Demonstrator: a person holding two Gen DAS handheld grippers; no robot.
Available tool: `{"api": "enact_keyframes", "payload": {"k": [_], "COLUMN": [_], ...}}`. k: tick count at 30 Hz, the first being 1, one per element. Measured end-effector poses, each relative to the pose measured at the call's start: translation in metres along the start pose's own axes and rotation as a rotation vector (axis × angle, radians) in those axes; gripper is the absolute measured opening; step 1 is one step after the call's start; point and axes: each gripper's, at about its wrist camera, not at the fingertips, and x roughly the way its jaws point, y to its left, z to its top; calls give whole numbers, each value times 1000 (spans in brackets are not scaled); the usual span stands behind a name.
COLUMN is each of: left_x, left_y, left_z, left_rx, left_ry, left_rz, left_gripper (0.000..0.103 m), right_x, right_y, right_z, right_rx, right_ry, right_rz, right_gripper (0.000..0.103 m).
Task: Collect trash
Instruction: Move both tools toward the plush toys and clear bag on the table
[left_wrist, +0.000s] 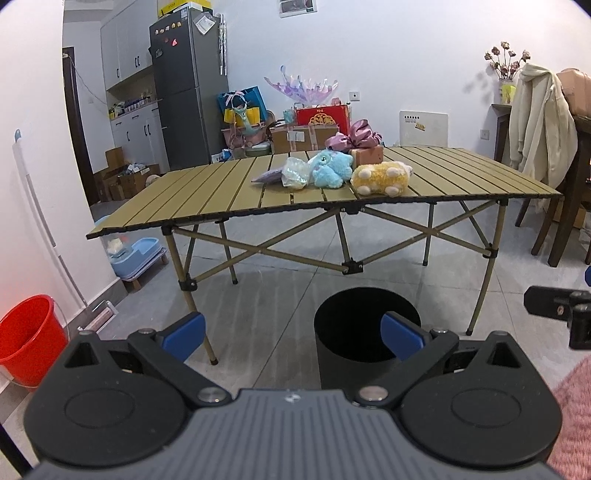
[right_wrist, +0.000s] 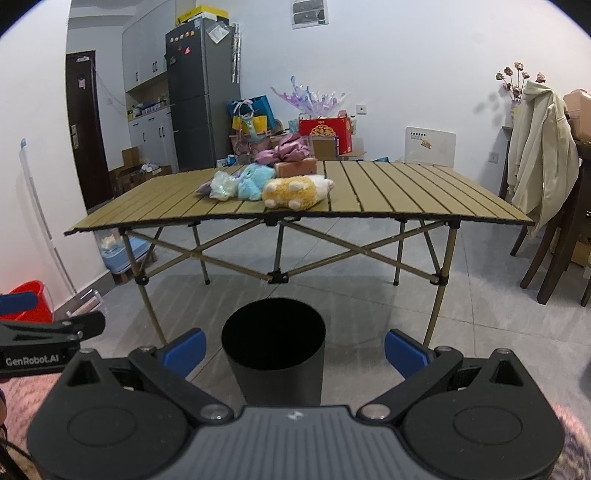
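A black cylindrical trash bin (left_wrist: 341, 373) stands open on the floor in front of a folding slat table (left_wrist: 207, 199). On the table lie a crumpled clear plastic bag (left_wrist: 295, 173), a flat purple wrapper (left_wrist: 266, 176), a blue plush (left_wrist: 330, 170), a yellow plush (left_wrist: 382, 179) and a pink gift box with a bow (left_wrist: 366, 154). My left gripper (left_wrist: 293, 338) is open and empty, just left of the bin. My right gripper (right_wrist: 295, 350) is also open and empty, hovering over the bin (right_wrist: 277, 384), far short of the bag (right_wrist: 221, 186) on the table (right_wrist: 406, 192).
A red bucket (left_wrist: 27, 339) stands at the left wall, with a blue pet feeder (left_wrist: 136, 254) beyond it. To the right is a wooden chair with a cream jacket (left_wrist: 539, 122). A pink rug (left_wrist: 576, 406) lies near me. Boxes, bags and a fridge line the back wall.
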Motion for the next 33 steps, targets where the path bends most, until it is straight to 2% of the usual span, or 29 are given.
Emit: {"api": "enact_keyframes", "payload": {"k": [13, 33], "left_x": [61, 166], "left_y": [6, 13], "left_z": [44, 111], "left_rx": [-49, -122], "left_ry": [-45, -111], "left_rz": [28, 68], "left_gripper": [103, 103], "right_x": [66, 182], "right_y": [-15, -9], "right_z": [50, 124], "right_rx": [28, 29], "right_ry": [-96, -184], "right_rz": [5, 18], "right_gripper": [103, 103]}}
